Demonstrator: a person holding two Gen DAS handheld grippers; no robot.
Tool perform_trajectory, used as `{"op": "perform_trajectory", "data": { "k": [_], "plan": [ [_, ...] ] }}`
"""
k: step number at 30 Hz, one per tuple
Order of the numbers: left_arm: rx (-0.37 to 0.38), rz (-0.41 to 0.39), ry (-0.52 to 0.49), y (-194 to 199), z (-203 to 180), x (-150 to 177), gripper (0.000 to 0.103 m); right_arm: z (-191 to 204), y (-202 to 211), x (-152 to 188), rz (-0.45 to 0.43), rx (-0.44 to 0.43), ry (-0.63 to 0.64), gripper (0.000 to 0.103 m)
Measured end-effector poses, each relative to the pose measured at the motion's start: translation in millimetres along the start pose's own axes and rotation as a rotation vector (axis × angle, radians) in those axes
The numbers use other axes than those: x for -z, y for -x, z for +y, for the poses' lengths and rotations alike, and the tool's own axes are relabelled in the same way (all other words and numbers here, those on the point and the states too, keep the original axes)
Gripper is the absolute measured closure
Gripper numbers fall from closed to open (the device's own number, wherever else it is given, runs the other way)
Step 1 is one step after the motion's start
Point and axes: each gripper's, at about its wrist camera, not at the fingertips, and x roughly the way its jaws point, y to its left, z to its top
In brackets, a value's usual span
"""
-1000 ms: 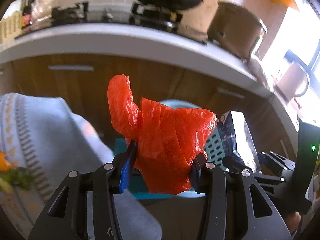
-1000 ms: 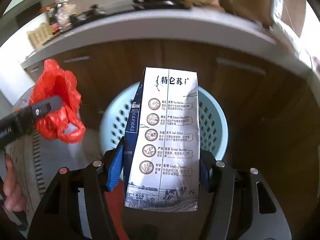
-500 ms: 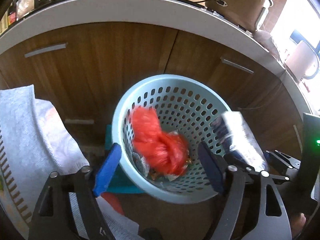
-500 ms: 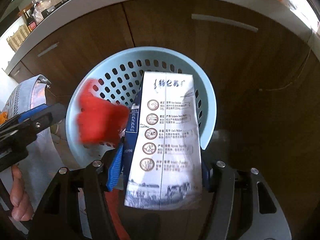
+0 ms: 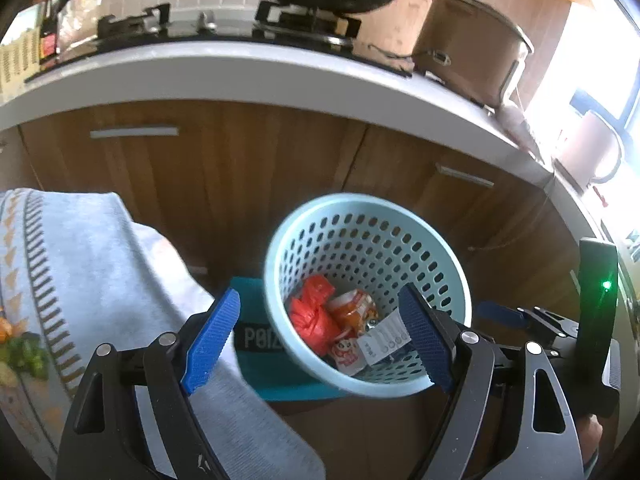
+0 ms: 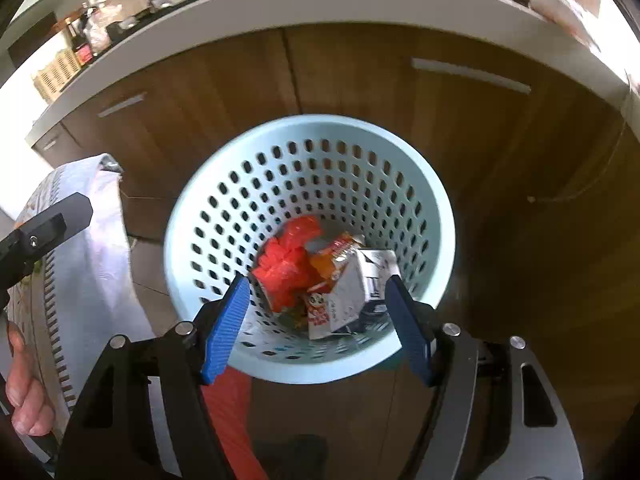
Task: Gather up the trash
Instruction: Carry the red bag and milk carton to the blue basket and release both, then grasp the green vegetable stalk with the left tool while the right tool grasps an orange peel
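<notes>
Both tongs (image 5: 320, 340) (image 6: 318, 324) agape over bin (image 6: 224, 184); towel (image 5: 80, 260) left.

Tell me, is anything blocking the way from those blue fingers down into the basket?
Nothing visible does. Both grippers, left and right, hang open over the basket. Its mouth is uncovered, and the red bag and milk carton already lie inside.

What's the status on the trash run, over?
Left gripper open, right gripper open, both empty. Red bag and milk carton lie in the blue basket. Nothing blocking.
</notes>
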Motion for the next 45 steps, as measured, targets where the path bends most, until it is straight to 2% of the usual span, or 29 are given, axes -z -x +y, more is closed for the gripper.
{"op": "perform_trajectory", "data": {
  "k": [6,11,17,21,24,26,28,34,37,42,44,45],
  "plan": [
    [-0.053,-0.078,0.008,43,23,6,0.023,40,26,-5,-0.087,-0.034,0.068,0.037],
    [-0.123,-0.148,0.056,87,59,16,0.023,84,52,-8,-0.165,-0.109,0.124,0.038],
    [-0.253,-0.208,0.182,136,123,35,0.025,142,66,-7,-0.226,-0.193,0.203,0.066],
    [-0.312,-0.222,0.302,158,171,51,0.025,186,58,2,-0.233,-0.245,0.257,0.067],
    [-0.318,-0.221,0.381,169,202,62,0.028,209,47,9,-0.208,-0.268,0.282,0.067],
    [-0.311,-0.205,0.439,170,224,69,0.035,223,37,16,-0.179,-0.28,0.301,0.067],
    [-0.298,-0.19,0.478,169,239,74,0.038,232,30,21,-0.159,-0.287,0.319,0.067],
    [-0.249,-0.132,0.544,141,254,71,0.038,243,22,29,-0.132,-0.297,0.339,0.067],
    [-0.278,-0.102,0.566,123,252,70,0.038,242,22,27,-0.133,-0.298,0.34,0.067],
    [-0.376,-0.053,0.555,99,247,69,0.039,236,20,23,-0.127,-0.295,0.334,0.067],
    [-0.43,-0.043,0.51,96,240,68,0.045,235,18,23,-0.123,-0.292,0.331,0.067],
    [-0.421,-0.041,0.498,96,239,68,0.047,235,18,23,-0.121,-0.29,0.331,0.067]
  ]
}}
